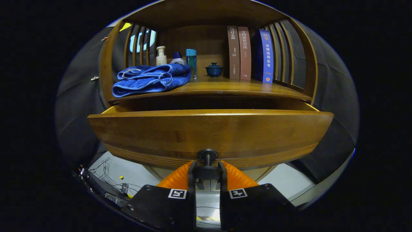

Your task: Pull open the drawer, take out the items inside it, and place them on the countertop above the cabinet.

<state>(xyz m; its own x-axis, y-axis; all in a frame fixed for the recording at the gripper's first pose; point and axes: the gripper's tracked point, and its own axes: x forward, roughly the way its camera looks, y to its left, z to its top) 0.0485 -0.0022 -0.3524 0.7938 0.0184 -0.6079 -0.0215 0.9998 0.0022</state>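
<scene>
The wooden drawer [209, 132] stands pulled partway out of the cabinet, its front panel close ahead of me. A dark round knob [207, 154] sits low at the middle of that panel, on a short stem. My gripper [207, 172] is shut on the drawer knob, one finger pressed on each side of its disc. The drawer's inside is hidden behind the front panel. Above it runs the wooden countertop [225, 86], where a folded blue towel [151, 79] lies at the left.
On the countertop behind the towel stand a white pump bottle [161, 56], a small white bottle [177, 59] and a teal bottle [191, 62]. A small blue lidded cup [214, 69] sits mid-shelf beside three upright books [248, 53]. Cables [109, 180] lie on the floor at lower left.
</scene>
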